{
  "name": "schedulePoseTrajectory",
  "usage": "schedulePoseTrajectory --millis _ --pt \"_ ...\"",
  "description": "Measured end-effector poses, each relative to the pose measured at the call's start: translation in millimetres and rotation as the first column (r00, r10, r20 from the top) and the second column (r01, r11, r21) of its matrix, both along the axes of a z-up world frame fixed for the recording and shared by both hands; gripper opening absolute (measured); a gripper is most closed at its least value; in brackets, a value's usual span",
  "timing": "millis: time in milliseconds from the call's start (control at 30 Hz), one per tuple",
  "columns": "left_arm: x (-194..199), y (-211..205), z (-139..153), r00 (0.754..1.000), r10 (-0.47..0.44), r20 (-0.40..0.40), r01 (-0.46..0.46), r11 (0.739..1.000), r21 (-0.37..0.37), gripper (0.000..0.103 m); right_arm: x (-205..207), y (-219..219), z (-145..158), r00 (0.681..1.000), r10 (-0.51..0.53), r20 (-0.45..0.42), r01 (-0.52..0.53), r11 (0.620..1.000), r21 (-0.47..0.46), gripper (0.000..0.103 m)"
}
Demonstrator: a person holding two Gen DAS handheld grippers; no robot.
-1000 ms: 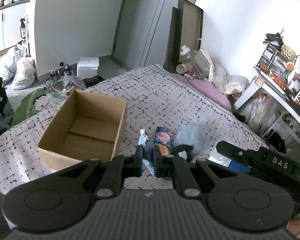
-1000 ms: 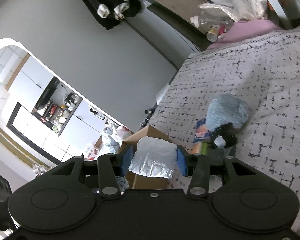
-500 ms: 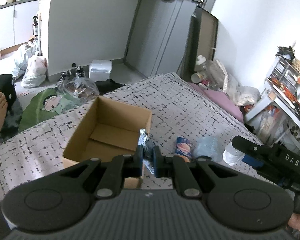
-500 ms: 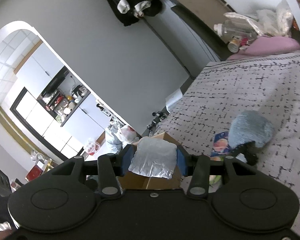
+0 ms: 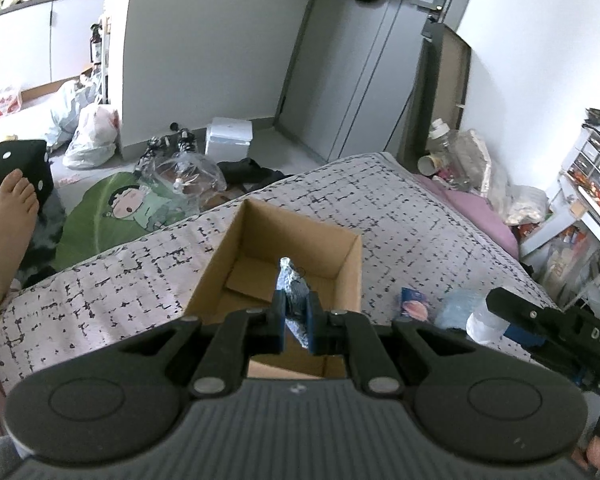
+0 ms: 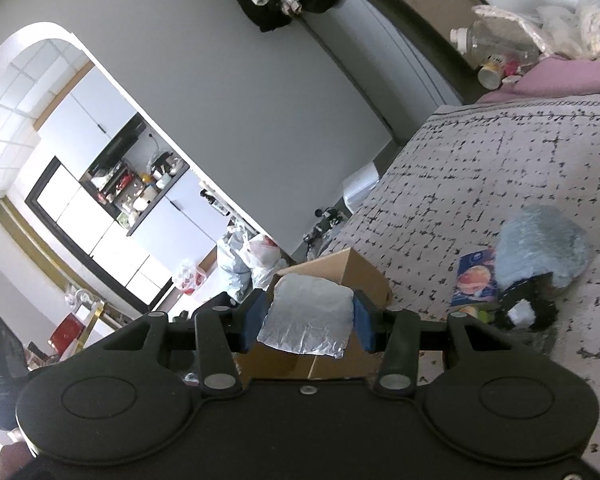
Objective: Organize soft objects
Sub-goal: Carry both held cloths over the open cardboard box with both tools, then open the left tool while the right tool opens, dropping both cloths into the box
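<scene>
A bed [image 5: 400,216] covered with a pale quilt printed in black dashes carries an open cardboard box [image 5: 352,264], empty but for its loose bottom flaps. To the box's right on the quilt lie a fluffy light-blue plush toy [image 6: 540,248], a small printed packet [image 6: 473,278] touching it, and a black item with a white patch [image 6: 524,312] just below. The right gripper [image 6: 307,316] holds a crinkled silver foil pouch [image 6: 306,320] crosswise between its blue fingers [image 6: 253,320], near the box's side. The left gripper [image 5: 295,320], poised over the box opening, has its fingers [image 5: 278,320] clenched on a thin blue-grey packet [image 5: 290,288] standing upright. A bare foot [image 5: 16,204] shows at the left edge.
</scene>
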State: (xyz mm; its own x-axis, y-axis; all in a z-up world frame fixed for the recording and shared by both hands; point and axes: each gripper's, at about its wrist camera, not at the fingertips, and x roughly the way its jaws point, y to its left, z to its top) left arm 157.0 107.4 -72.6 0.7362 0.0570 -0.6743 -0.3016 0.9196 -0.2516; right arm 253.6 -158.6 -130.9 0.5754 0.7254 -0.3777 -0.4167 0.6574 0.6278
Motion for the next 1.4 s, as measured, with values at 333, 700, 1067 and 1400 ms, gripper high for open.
schedulePoseTrajectory --millis 333,700,1067,1400 --pt "19.6 25.2 -26.0 0.997 0.032 -0.064 -0.034 0.999 -0.04 0.009 8.3 24.6 -6.9 1.0 0.018 -0.026 -0.018 1.0 -0.019 0.046" --pt "40.5 44.9 -56.8 0.991 0.025 -0.13 -0.034 0.997 -0.074 0.009 18.5 74.8 -14.9 0.995 0.085 -0.061 -0.086 0.996 -0.026 0.046" --pt "52.6 51.5 -78.6 0.981 -0.007 -0.196 0.001 0.999 -0.032 0.013 26.1 112.6 -31.4 0.989 0.104 -0.109 -0.114 0.99 -0.086 0.046" --pt "50.6 48.0 -66.3 0.972 -0.002 -0.234 0.0 1.0 -0.01 0.042 24.5 119.2 -31.1 0.986 0.117 -0.115 -0.13 0.985 -0.115 0.049"
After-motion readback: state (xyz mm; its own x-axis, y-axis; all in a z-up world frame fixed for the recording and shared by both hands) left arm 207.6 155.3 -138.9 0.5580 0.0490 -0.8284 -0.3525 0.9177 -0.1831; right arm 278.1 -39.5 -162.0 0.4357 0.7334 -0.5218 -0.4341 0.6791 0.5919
